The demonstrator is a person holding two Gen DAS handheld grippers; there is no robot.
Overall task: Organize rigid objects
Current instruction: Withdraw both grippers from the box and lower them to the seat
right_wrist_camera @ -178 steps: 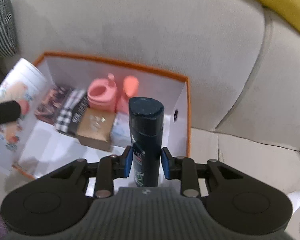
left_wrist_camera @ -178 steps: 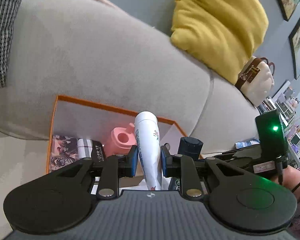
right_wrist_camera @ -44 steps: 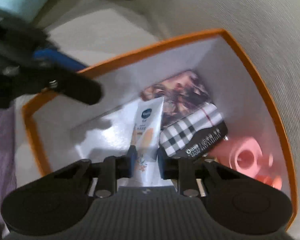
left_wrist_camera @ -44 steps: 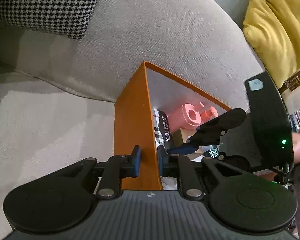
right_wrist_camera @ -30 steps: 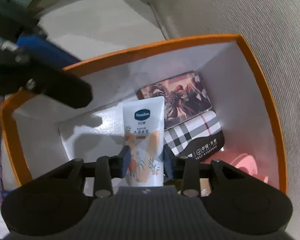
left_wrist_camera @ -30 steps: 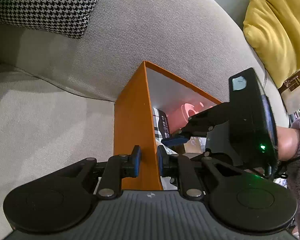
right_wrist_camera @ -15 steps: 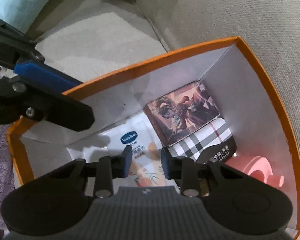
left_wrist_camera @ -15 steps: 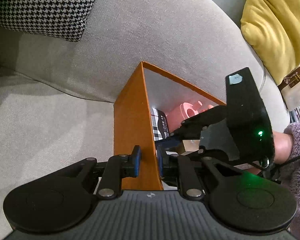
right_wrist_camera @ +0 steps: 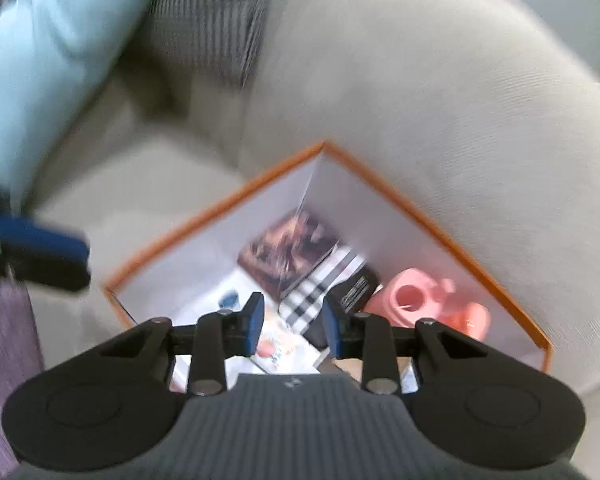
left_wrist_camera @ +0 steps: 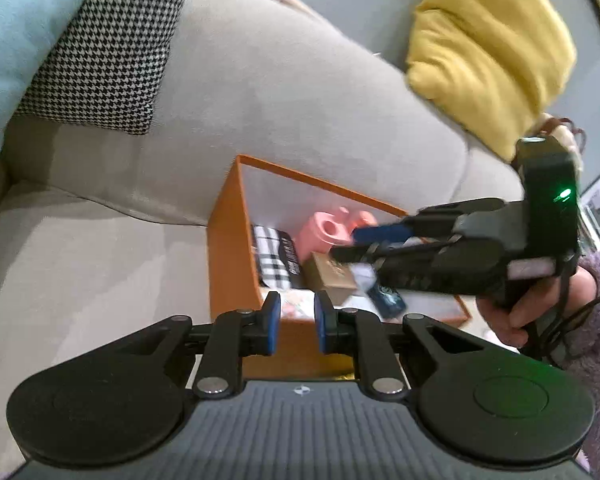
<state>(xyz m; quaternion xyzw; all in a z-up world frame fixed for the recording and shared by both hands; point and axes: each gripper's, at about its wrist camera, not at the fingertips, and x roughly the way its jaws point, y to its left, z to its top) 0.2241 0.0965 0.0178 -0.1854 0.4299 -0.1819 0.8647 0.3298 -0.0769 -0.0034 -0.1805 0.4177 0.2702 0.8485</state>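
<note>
Both the left gripper [left_wrist_camera: 294, 322] and right gripper [right_wrist_camera: 292, 322] hover with jaws spread and empty above the orange box [left_wrist_camera: 230, 240], its contents packed against the sofa's [left_wrist_camera: 260, 92] backrest.

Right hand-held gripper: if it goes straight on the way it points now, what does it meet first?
Probably the checked box lying in the orange box; depth is unclear in the blur.

From my right wrist camera everything smears: the picture-covered box [right_wrist_camera: 290, 254] in the orange box [right_wrist_camera: 432, 224] shows only a brownish blur, and I cannot read the print on the checked packet [right_wrist_camera: 328, 288]. In my left view the right gripper [left_wrist_camera: 354, 246] hides the right part of the box's contents, and the white tube [left_wrist_camera: 296, 304] barely peeks between my own pads.
</note>
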